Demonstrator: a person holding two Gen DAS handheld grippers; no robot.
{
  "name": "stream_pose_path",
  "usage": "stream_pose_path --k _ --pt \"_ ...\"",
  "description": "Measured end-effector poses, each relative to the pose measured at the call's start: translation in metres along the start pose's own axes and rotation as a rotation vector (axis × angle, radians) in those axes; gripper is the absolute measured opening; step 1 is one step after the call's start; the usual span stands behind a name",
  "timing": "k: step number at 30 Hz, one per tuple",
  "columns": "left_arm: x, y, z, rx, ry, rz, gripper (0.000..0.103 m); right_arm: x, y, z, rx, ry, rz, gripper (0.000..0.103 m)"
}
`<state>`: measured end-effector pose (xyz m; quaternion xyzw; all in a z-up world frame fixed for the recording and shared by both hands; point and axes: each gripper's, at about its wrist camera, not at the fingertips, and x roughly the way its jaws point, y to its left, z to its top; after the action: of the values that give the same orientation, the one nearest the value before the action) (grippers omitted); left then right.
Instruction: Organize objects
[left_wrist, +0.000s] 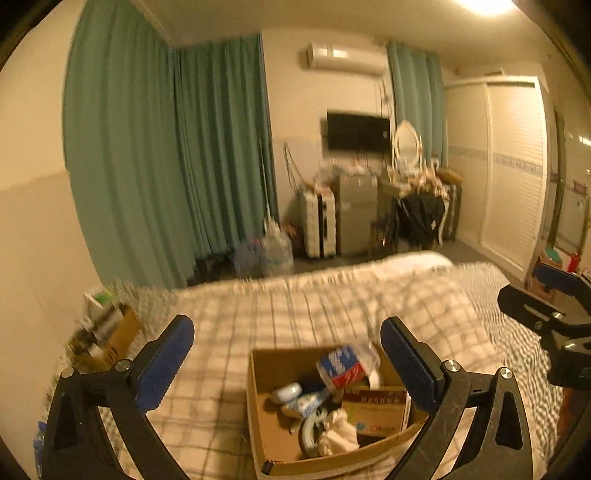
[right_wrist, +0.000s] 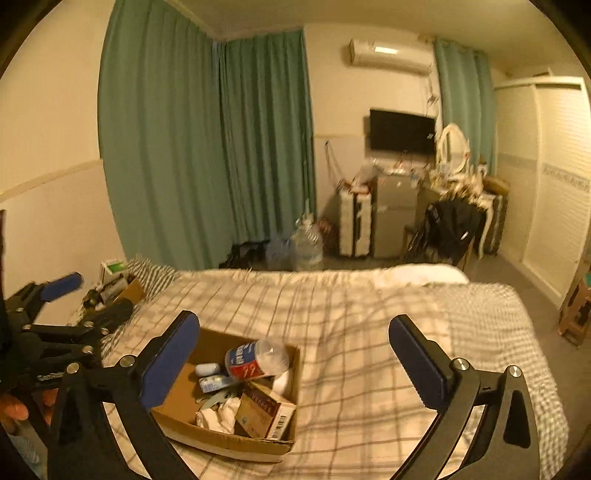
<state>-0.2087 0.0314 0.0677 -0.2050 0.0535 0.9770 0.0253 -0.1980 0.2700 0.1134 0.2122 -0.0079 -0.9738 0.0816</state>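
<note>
We are holding both tongs spread wide and empty above the bed: the left tongs (left_wrist: 288, 363) are framing the cardboard box (left_wrist: 258, 417), while the right tongs (right_wrist: 295, 360) are sitting just to its right over the checked bedspread (right_wrist: 362, 332).

Nearest in the box are lying a crumpled white tissue (right_wrist: 218, 415), which we are judging soft, nearly weightless and liable to collapse under the pads, and a flat brown carton (right_wrist: 264, 410) with a barcode end, which we are judging light and stiff, best taken across its two broad faces.

Just behind them are resting a small pale case (right_wrist: 207, 368) and a pale blue tube (right_wrist: 214, 383), both probably smooth.

Farthest in the box is leaning a clear plastic bottle (right_wrist: 256, 360) with a red and blue label; we are judging it light, thin-walled and slippery, so a hold across the labelled middle is looking safer than the bare end.

The box itself is open-topped and probably flexes at its walls.

Beyond the bed are standing large water jugs (right_wrist: 306, 243) and a white suitcase (right_wrist: 354, 223).
</note>
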Motion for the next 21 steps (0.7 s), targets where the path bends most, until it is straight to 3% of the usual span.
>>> stream_pose_path --k 5,10,14,17,21 --pt "-0.03 -0.015 -0.006 0.038 -0.094 0.056 0.103 -0.027 0.0 -0.006 -0.035 -0.059 -0.092 0.102" --pt "-0.027 -0.022 -0.024 0.076 -0.06 0.098 0.103 -0.026 0.001 -0.021 -0.051 -0.044 -0.135 0.102" --pt "-0.034 -0.02 -0.048 0.021 -0.046 0.108 0.103 -0.031 -0.003 -0.043 -0.026 -0.043 -0.137 0.102" --pt "-0.042 -0.016 -0.075 -0.063 -0.024 0.147 0.103 -0.034 -0.013 -0.074 0.027 -0.028 -0.066 0.102" --pt "-0.044 -0.016 -0.109 -0.136 -0.01 0.116 0.103 -0.025 -0.025 -0.102 0.058 -0.007 -0.054 0.102"
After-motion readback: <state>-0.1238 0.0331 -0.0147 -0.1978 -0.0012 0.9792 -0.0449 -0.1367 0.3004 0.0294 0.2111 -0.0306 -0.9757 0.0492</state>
